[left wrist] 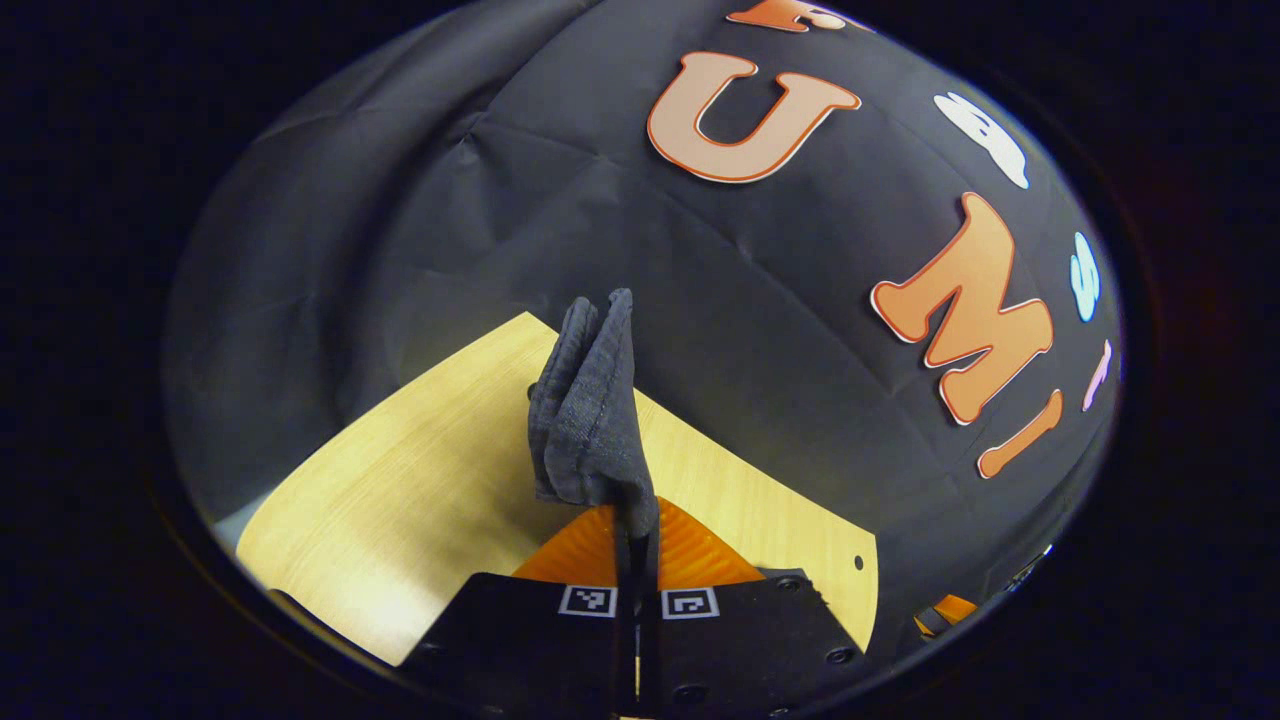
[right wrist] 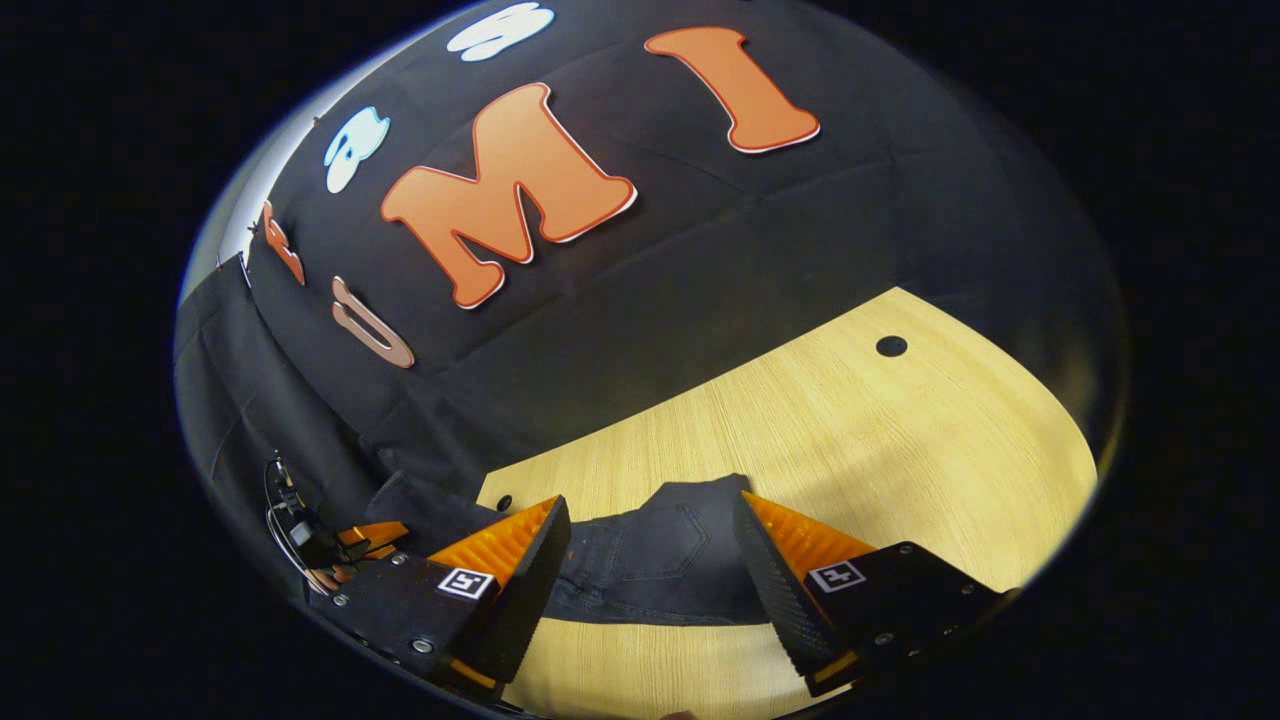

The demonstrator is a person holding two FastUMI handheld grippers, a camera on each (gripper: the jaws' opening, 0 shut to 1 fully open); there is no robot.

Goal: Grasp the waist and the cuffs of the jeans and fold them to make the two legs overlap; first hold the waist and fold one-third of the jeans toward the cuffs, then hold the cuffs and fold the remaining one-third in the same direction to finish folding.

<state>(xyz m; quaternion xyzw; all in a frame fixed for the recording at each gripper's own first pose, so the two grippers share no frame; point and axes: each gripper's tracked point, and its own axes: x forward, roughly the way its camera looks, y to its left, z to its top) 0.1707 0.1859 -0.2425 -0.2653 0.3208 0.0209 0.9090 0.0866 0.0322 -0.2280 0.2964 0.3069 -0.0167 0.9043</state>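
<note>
Table edge: in the right gripper view the wooden table (right wrist: 900,440) runs back to the black cloth wall (right wrist: 700,260), with lots of bare wood off to the right — a small dark hole (right wrist: 891,346) sits out there.
Jeans: the dark jeans (right wrist: 660,550) lie flat on the table, near the wall, stretching sideways from left to right; a back pocket faces up.
Right gripper: the right gripper (right wrist: 650,570) is wide open, one finger on each side of the jeans, not pressing.
Left gripper: the left gripper (left wrist: 637,560) is closed tight on a bunch of grey denim (left wrist: 590,410) — the cloth sticks up above the fingers, over the table (left wrist: 420,500).
</note>
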